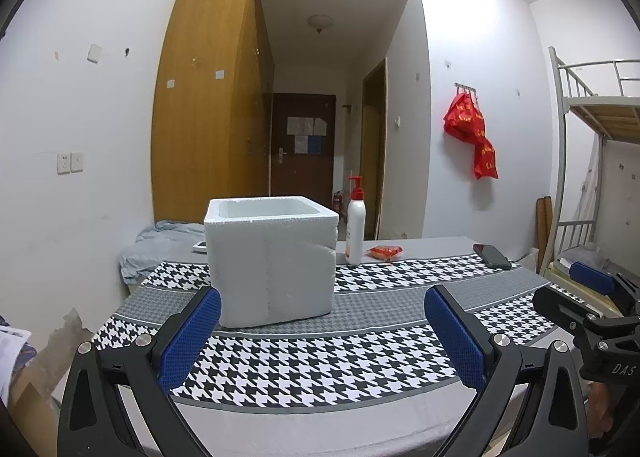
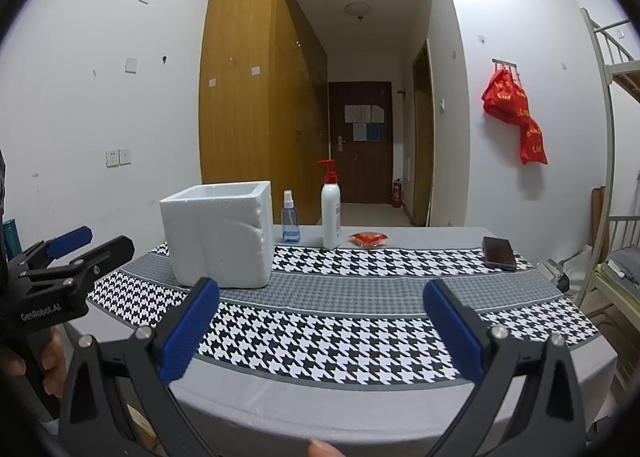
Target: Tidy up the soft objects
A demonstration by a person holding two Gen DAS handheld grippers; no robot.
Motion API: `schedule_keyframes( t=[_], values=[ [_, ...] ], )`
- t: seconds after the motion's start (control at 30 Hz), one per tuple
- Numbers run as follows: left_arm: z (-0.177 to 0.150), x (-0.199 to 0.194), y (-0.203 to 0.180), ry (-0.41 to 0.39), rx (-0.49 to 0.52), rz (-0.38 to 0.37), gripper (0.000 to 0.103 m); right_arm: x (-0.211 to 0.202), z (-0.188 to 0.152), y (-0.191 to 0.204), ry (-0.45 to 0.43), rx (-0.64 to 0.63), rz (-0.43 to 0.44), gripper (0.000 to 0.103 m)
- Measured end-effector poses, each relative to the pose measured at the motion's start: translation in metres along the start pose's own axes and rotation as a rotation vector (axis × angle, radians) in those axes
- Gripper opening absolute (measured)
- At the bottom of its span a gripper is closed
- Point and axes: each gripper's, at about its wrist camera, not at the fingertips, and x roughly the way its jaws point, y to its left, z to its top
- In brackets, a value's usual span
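I hold both the left gripper (image 1: 322, 321) and right gripper (image 2: 320, 317) wide open and empty above the table's (image 2: 360, 409) near edge. The red packet (image 2: 368, 239) lies flat, long axis crosswise, beyond the foam box (image 2: 220, 233), bare cloth between.

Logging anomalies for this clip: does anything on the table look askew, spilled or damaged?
Nothing is spilled or tipped. The foam box shows a dent or crease on its right side; both bottles stand upright, and the phone lies flat.
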Motion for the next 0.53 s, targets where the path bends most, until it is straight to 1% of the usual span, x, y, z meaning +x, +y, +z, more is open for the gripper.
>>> schedule_keyframes(
  t=[0.53],
  values=[
    [-0.0017,-0.0006,0.0015,0.003,0.003,-0.017,0.102,0.0028,-0.0021,0.0007,0.014,-0.001,-0.003,0.103]
  ],
)
